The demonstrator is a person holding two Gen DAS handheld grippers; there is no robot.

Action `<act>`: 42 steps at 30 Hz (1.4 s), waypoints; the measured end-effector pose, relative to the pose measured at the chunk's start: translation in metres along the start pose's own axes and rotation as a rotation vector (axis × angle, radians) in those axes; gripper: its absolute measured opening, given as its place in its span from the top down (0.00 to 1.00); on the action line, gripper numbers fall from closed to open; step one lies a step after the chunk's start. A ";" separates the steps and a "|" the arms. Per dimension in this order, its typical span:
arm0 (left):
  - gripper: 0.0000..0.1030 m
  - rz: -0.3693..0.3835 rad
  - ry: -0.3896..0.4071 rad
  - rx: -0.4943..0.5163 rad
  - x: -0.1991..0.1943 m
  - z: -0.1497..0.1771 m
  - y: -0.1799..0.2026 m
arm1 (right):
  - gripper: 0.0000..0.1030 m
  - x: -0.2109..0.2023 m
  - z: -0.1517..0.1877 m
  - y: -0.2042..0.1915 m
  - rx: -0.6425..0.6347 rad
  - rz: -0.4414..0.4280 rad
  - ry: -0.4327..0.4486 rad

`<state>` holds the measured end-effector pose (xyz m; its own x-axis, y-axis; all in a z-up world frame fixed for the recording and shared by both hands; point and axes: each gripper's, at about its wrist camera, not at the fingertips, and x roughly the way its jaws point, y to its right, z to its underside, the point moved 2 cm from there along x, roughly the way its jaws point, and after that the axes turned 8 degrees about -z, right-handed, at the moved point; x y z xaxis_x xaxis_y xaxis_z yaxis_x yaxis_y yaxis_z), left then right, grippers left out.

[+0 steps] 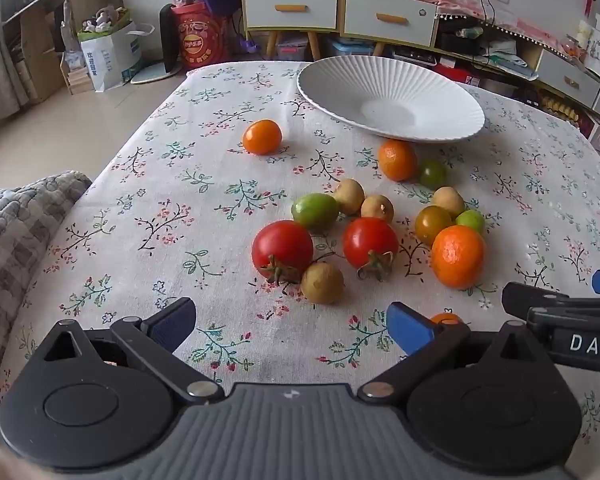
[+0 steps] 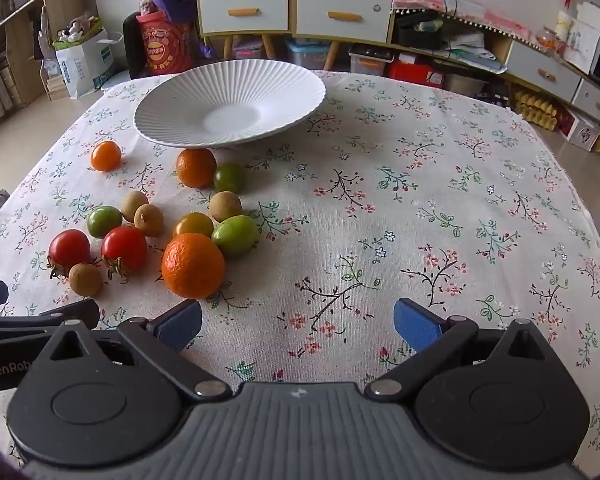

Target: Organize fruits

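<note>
A white ribbed plate (image 1: 392,80) (image 2: 236,84) stands empty at the far side of the flowered tablecloth. In front of it lie loose fruits: two red tomatoes (image 1: 282,249) (image 2: 124,248), three oranges with the nearest (image 1: 458,256) (image 2: 193,265), green limes (image 1: 315,209) (image 2: 236,235), brown longans (image 1: 323,282) (image 2: 85,278) and a small orange fruit (image 1: 262,136) (image 2: 105,155) off to the left. My left gripper (image 1: 292,324) hovers open just before the tomatoes. My right gripper (image 2: 298,322) is open over bare cloth, right of the pile. Neither holds anything.
A grey quilted cushion (image 1: 16,232) lies at the table's left edge. Behind the table stand white drawer cabinets (image 1: 340,10), a red tin (image 1: 200,36), bags and shelves. The right gripper's black arm (image 1: 560,316) reaches in beside my left one.
</note>
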<state>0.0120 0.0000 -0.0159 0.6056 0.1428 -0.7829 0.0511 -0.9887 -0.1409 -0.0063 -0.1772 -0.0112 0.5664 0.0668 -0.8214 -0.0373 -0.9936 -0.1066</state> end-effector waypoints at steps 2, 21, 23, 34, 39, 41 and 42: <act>0.04 -0.003 -0.001 0.000 0.000 0.000 0.000 | 0.01 -0.001 0.000 -0.001 0.002 -0.002 -0.004; 0.04 -0.015 0.008 -0.011 -0.002 -0.001 -0.002 | 0.01 -0.004 0.000 -0.007 -0.032 0.006 -0.004; 0.04 -0.016 0.006 -0.009 -0.001 -0.001 -0.002 | 0.01 -0.003 0.000 -0.007 -0.032 0.005 -0.008; 0.04 -0.017 0.005 -0.009 0.000 0.000 -0.002 | 0.01 -0.002 0.000 -0.008 -0.035 0.005 -0.008; 0.04 -0.018 0.005 -0.009 0.000 0.000 -0.003 | 0.01 -0.002 0.000 -0.008 -0.034 0.004 -0.009; 0.04 -0.017 0.005 -0.009 0.000 0.000 -0.003 | 0.01 -0.002 0.000 -0.008 -0.034 0.003 -0.009; 0.04 -0.018 0.005 -0.010 0.000 0.000 -0.003 | 0.01 -0.002 0.000 -0.008 -0.034 0.003 -0.009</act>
<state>0.0116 0.0027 -0.0157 0.6088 0.1601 -0.7770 0.0694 -0.9864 -0.1489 -0.0075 -0.1691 -0.0087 0.5591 0.0646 -0.8266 -0.0110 -0.9963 -0.0853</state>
